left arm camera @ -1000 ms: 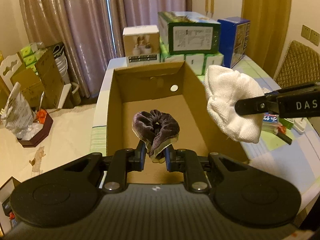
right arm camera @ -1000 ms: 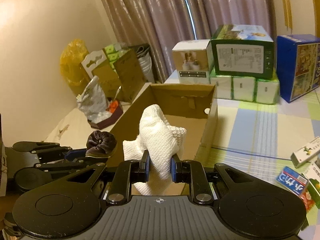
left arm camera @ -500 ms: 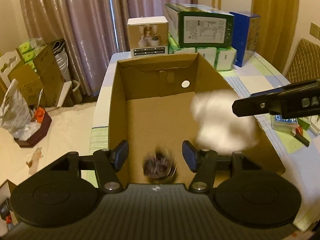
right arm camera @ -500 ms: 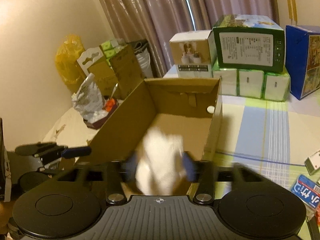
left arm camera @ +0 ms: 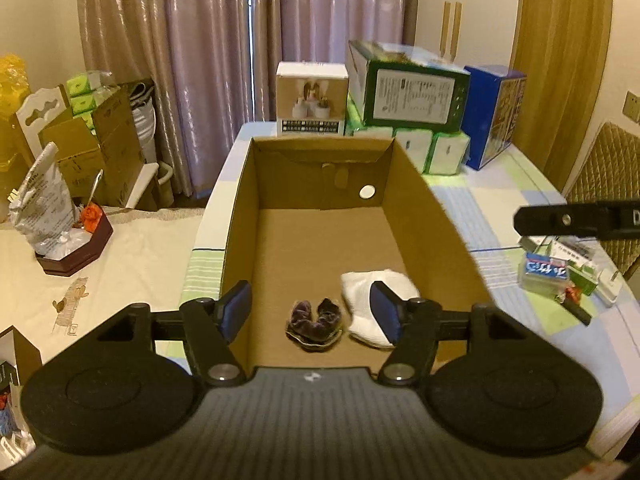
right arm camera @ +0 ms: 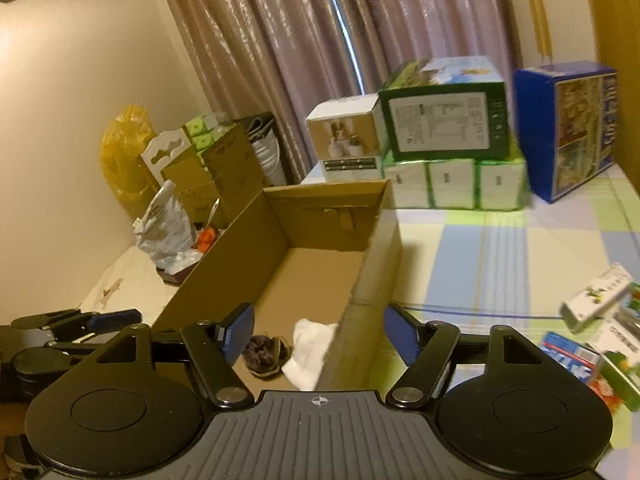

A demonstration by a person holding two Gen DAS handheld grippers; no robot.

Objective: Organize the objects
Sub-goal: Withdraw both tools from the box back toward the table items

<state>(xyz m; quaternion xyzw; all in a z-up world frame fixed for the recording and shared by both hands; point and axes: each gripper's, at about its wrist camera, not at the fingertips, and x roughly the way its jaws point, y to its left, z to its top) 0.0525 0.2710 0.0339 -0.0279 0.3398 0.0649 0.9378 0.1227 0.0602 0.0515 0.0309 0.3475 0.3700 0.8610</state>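
A dark purple scrunchie (left arm camera: 315,322) and a white scrunchie (left arm camera: 372,304) lie side by side on the floor of the open cardboard box (left arm camera: 248,200), at its near end. My left gripper (left arm camera: 312,312) hangs open above them, holding nothing. From the right wrist view the purple scrunchie (right arm camera: 263,356) and white scrunchie (right arm camera: 309,354) show inside the cardboard box (right arm camera: 372,264), partly hidden by its right wall. My right gripper (right arm camera: 318,334) is open and empty over that wall. The right gripper's finger (left arm camera: 576,222) shows in the left wrist view.
Stacked product boxes (left arm camera: 404,96) and a blue box (left arm camera: 494,114) stand behind the cardboard box. Small packets (left arm camera: 556,274) lie on the checked tablecloth at the right. Left of the table are cartons (left arm camera: 92,148) and a foil bag (left arm camera: 42,216). A chair back (left arm camera: 612,176) is far right.
Both grippers have opened and let go. The purple and white scrunchies dropped from the fingers to the box floor. The white one, held beside the box a second ago, now lies inside it.
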